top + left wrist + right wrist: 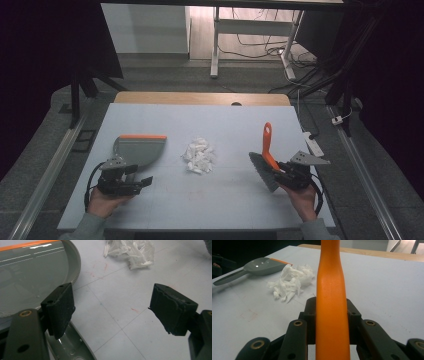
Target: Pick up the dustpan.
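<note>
From the high view, the right tongs (286, 175) clamp the orange handle of a hand brush (267, 156) at the near right of the counter (225, 125), the left tongs (135, 184) gape just near of the grey dustpan (139, 149), and the heap of white paper scraps (199, 155) lies unswept between them. In the left gripper view the tongs stand wide with nothing between them, the dustpan (30, 277) touching the left pad (60, 307), so it still has to be gripped. In the right gripper view the tongs squeeze the brush handle (331, 315), scraps (290, 281) far left, sweeping yet to begin.

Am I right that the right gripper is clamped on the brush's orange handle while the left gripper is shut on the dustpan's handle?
Not quite: the left gripper is open beside the dustpan, as the left gripper view shows. The right gripper does clamp the brush's orange handle.
</note>
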Demonstrator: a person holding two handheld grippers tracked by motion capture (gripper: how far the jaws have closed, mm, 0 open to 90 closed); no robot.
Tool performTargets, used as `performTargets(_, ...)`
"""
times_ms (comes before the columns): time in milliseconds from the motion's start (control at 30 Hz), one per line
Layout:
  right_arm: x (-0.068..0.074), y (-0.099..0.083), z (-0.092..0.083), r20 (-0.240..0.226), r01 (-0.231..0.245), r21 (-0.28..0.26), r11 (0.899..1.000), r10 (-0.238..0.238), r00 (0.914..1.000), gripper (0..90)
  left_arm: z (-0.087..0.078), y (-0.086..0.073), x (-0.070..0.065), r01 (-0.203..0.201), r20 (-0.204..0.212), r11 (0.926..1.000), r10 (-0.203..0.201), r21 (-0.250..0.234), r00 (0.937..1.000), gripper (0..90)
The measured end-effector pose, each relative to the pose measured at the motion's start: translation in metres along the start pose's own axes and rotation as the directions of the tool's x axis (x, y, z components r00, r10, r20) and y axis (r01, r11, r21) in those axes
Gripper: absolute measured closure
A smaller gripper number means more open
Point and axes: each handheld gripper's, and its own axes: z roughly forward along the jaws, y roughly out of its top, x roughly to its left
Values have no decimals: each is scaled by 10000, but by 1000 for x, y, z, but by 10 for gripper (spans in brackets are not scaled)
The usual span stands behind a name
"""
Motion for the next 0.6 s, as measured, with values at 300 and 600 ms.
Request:
performTargets(300, 0, 0, 0, 45, -23, 1, 10000, 23, 10000, 702, 0, 0, 0, 17, 35, 10000, -17, 69, 10000, 204)
performTargets(600, 1, 0, 0, 50, -25, -3, 10000, 25, 10000, 702, 3, 2, -2, 21, 40, 10000, -21, 91, 10000, 203)
